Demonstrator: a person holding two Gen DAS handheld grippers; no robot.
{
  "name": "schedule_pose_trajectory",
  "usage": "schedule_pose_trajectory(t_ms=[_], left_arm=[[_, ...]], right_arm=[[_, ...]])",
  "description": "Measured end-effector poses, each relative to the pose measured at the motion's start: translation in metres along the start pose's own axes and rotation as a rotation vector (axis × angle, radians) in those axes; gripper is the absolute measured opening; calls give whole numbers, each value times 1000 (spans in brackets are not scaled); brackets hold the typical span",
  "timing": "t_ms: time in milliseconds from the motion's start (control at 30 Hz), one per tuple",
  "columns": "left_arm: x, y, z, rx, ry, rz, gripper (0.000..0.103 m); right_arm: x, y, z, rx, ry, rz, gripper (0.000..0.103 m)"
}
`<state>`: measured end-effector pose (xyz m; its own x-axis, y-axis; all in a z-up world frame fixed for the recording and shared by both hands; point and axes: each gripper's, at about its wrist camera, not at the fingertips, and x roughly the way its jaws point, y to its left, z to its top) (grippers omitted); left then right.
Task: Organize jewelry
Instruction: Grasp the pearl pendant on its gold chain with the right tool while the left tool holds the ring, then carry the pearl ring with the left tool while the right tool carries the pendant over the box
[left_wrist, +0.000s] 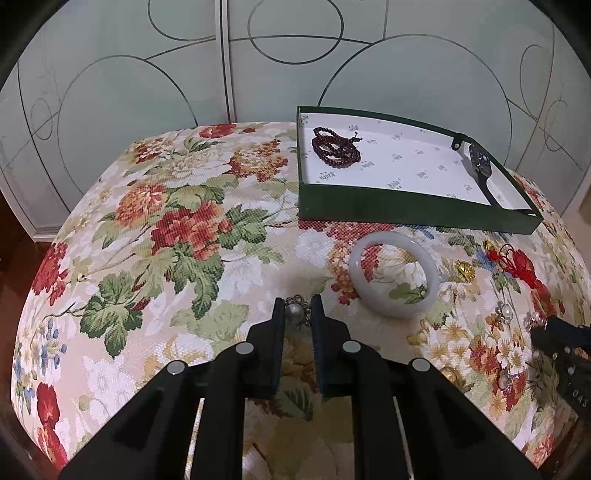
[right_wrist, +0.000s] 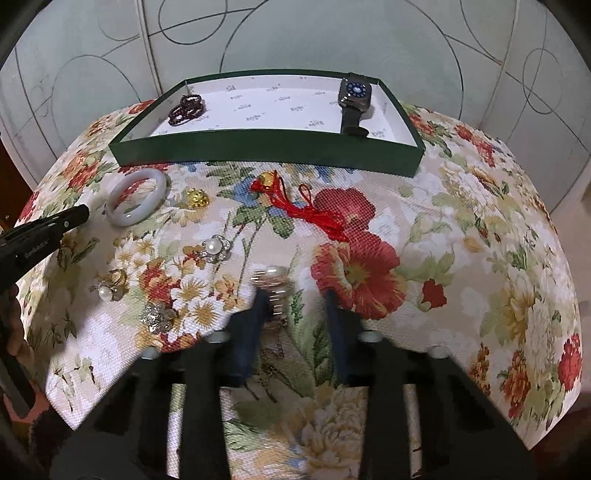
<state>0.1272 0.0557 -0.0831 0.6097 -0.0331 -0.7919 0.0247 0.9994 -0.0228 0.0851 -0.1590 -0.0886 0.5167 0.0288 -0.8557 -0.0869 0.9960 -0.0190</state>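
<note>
My left gripper (left_wrist: 298, 312) is shut on a pearl brooch (left_wrist: 295, 313) just above the floral cloth. A white jade bangle (left_wrist: 394, 278) lies to its right, in front of the green tray (left_wrist: 406, 210). The tray holds a dark red bead bracelet (left_wrist: 334, 144) and a black smartwatch (left_wrist: 480, 162). My right gripper (right_wrist: 295, 299) is open and blurred, with a pearl piece (right_wrist: 271, 280) at its left finger. In the right wrist view I also see the bangle (right_wrist: 136, 197), a gold charm (right_wrist: 197, 197), a red-tasselled gold charm (right_wrist: 295, 206), a pearl flower brooch (right_wrist: 215, 248), a pearl ring (right_wrist: 110, 286) and a crystal brooch (right_wrist: 159, 317).
The floral cloth (left_wrist: 166, 221) covers a small table that drops off at the left, right and near edges. Frosted glass panels (left_wrist: 258, 55) stand right behind it. The right gripper's tip (left_wrist: 554, 332) shows at the right edge of the left wrist view.
</note>
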Motion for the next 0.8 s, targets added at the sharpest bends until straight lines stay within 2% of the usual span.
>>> schedule_pose_trajectory(t_ms=[533, 800], left_arm=[[-10, -5, 1, -2, 0, 2, 14], [-23, -14, 17, 3, -23, -22, 14]], right_arm=[[-15, -5, 7, 9, -39, 6, 10], [-34, -12, 23, 21, -92, 8, 10]])
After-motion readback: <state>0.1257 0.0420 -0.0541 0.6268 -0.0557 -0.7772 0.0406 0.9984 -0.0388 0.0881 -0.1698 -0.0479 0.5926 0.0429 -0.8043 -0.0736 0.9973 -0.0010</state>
